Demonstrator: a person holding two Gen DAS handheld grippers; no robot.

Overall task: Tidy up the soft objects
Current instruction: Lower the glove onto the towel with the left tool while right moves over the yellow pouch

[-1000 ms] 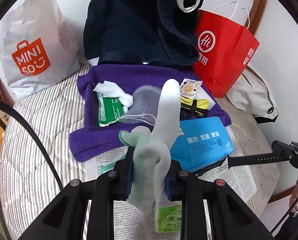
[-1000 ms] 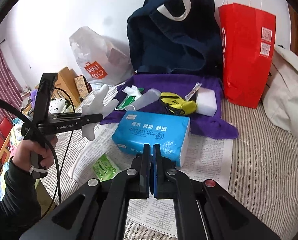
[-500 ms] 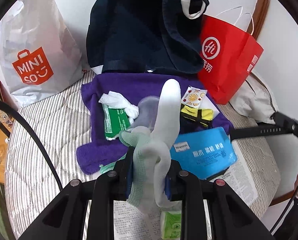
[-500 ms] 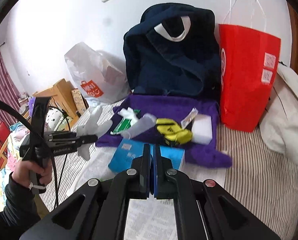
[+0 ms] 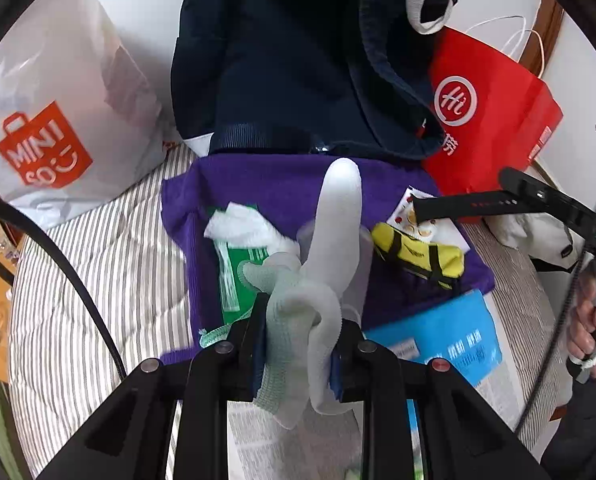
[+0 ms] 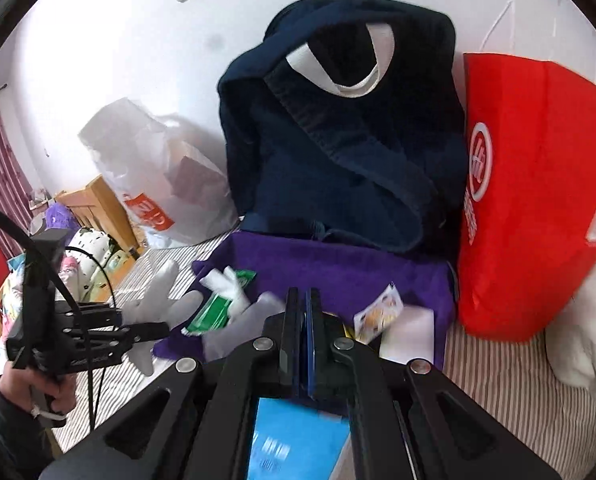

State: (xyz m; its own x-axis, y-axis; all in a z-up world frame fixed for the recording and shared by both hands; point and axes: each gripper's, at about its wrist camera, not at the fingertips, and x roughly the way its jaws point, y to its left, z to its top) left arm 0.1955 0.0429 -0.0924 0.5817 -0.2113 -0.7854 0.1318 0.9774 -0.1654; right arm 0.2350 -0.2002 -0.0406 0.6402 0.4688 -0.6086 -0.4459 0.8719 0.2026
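My left gripper [image 5: 302, 334] is shut on a white and pale green knit glove [image 5: 329, 240], whose fingers stick up between the jaws. It hangs over the near edge of the purple towel [image 5: 278, 184]. From the right wrist view the left gripper [image 6: 154, 330] and glove [image 6: 158, 300] sit at the towel's left corner [image 6: 337, 264]. My right gripper [image 6: 302, 300] is shut with nothing in it, above the blue tissue pack [image 6: 298, 448] and aimed at the towel. In the left wrist view the right gripper [image 5: 421, 205] reaches in above a yellow pouch [image 5: 417, 256].
A dark navy bag [image 5: 298, 60] stands behind the towel, a red paper bag [image 5: 489, 120] to its right, a white Miniso bag [image 5: 58, 120] to its left. A green packet [image 5: 238, 280], crumpled tissue [image 5: 242, 228], sachet [image 6: 377, 312] and white block [image 6: 409, 332] lie on the towel. Newspaper [image 5: 258, 432] covers the striped bedding.
Both grippers have moved forward toward the towel and navy bag. The right one passed over the blue tissue pack. The glove stays clamped in the left gripper.
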